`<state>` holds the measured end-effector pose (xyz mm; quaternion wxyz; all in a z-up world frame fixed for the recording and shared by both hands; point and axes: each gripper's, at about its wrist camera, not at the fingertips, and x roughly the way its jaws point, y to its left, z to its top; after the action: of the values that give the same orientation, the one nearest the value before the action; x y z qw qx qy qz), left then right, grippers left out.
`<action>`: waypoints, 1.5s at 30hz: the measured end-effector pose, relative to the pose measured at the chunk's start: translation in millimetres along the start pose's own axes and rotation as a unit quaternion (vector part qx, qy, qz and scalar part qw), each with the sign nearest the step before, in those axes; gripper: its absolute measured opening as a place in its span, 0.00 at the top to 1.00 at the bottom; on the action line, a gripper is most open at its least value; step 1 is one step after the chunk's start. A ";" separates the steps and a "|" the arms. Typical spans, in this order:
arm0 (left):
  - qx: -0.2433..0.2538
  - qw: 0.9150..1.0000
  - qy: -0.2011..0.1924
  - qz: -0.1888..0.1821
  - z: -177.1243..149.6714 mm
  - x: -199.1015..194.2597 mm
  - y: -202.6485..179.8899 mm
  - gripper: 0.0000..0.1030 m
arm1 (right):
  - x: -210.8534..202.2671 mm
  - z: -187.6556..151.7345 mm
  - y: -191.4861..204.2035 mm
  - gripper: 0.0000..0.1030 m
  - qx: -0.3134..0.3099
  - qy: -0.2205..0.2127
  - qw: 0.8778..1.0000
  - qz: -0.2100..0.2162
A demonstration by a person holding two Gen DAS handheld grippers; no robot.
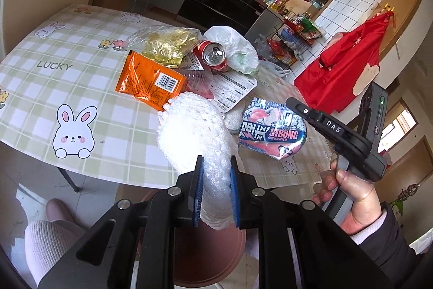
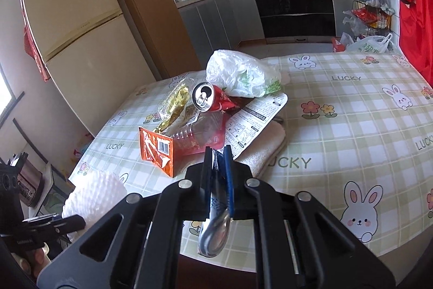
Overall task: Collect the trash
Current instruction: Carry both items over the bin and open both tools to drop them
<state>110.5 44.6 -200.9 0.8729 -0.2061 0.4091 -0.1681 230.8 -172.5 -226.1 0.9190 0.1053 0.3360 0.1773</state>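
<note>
My left gripper point(image 1: 216, 167) is shut on a white foam fruit net point(image 1: 192, 132), held over the table's near edge; the net also shows in the right wrist view point(image 2: 94, 194). My right gripper point(image 2: 218, 153) is shut on a foil snack wrapper point(image 2: 215, 234), seen in the left wrist view as a red "STRONG" wrapper point(image 1: 273, 132). On the table lies a trash pile: an orange packet point(image 1: 151, 80), a red can point(image 1: 212, 54), a white plastic bag point(image 1: 235, 45), a yellow wrapper point(image 1: 167, 44) and a printed card point(image 1: 232, 90).
The checked bunny tablecloth point(image 1: 81, 88) covers the table. A brown round bin point(image 1: 208, 253) stands below the table edge under my left gripper. A red garment point(image 1: 346, 67) hangs at the right. A fridge point(image 2: 81, 45) and kitchen counters stand behind.
</note>
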 end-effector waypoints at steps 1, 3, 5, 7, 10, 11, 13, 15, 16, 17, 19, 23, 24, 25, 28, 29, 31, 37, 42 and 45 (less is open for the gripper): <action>0.002 1.000 0.004 0.000 -1.9 0.3 -2.5 0.83 | -4.3 1.2 0.3 0.88 -0.001 -0.005 1.000 -0.001; 0.012 1.000 0.016 -0.001 -6.8 2.4 -9.1 0.83 | -14.3 4.0 2.6 0.88 -0.004 -0.015 1.000 -0.002; 0.023 0.999 0.029 -0.003 -13.0 5.7 -15.0 0.82 | -24.8 6.1 5.3 0.88 -0.006 -0.025 1.000 -0.001; 0.032 0.999 0.042 -0.004 -18.4 9.9 -21.4 0.80 | -35.2 7.9 6.7 0.88 -0.005 -0.034 0.999 0.002; 0.042 0.998 0.053 -0.010 -24.0 14.5 -28.5 0.73 | -49.4 8.0 11.1 0.88 -0.005 -0.044 0.999 0.008; 0.045 0.997 0.054 -0.017 -25.6 14.7 -31.5 0.70 | -55.2 7.4 13.3 0.88 -0.008 -0.048 0.999 0.009; 0.051 0.996 0.058 -0.033 -27.6 14.5 -37.9 0.60 | -64.6 6.6 17.2 0.88 -0.011 -0.054 0.998 0.011; 0.060 0.996 0.057 -0.043 -29.4 11.8 -45.2 0.48 | -74.7 5.6 19.9 0.88 -0.013 -0.060 0.998 0.014; 0.064 0.995 0.056 -0.047 -29.6 9.6 -48.3 0.45 | -79.7 5.1 20.6 0.88 -0.014 -0.063 0.998 0.013; 0.068 0.995 0.052 -0.050 -29.6 6.7 -51.0 0.41 | -84.0 4.9 20.5 0.88 -0.014 -0.065 0.998 0.012; 0.073 0.995 0.042 -0.056 -28.4 -0.9 -55.6 0.38 | -93.6 3.3 20.8 0.88 -0.013 -0.070 0.997 0.012; 0.077 0.996 0.008 -0.042 -20.6 -21.4 -54.5 0.28 | -108.4 -2.8 23.0 0.88 -0.012 -0.075 0.997 0.013; 0.076 0.997 -0.004 -0.034 -17.5 -28.4 -51.9 0.25 | -111.6 -4.1 24.6 0.88 -0.013 -0.075 0.997 0.013; 0.075 0.997 -0.015 -0.027 -14.2 -34.9 -49.4 0.24 | -114.5 -5.8 26.6 0.88 -0.014 -0.076 0.997 0.014; 0.067 0.996 -0.059 0.009 -4.0 -58.8 -37.5 0.14 | -120.5 -9.5 34.9 0.88 -0.019 -0.074 0.997 0.020; 0.064 0.995 -0.074 0.024 -1.0 -67.1 -33.1 0.10 | -121.0 -10.8 38.8 0.88 -0.022 -0.072 0.997 0.022; 0.057 0.992 -0.104 0.054 3.9 -83.7 -22.3 0.07 | -122.5 -13.9 48.7 0.88 -0.032 -0.068 0.997 0.026; 0.032 0.978 -0.160 0.133 11.2 -119.3 9.5 0.06 | -116.3 -21.9 75.3 0.88 -0.056 -0.044 0.997 0.040; 0.005 0.974 -0.172 0.151 9.1 -130.1 29.7 0.06 | -105.5 -31.3 89.0 0.88 -0.073 -0.018 0.996 0.042; -0.005 0.973 -0.171 0.152 6.6 -130.8 36.0 0.06 | -98.4 -35.6 89.9 0.88 -0.072 -0.002 0.996 0.044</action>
<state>40.5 137.3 -130.6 0.9441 -0.1715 0.2814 0.0065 114.5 -126.7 -167.7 0.9160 0.0535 0.3158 0.2416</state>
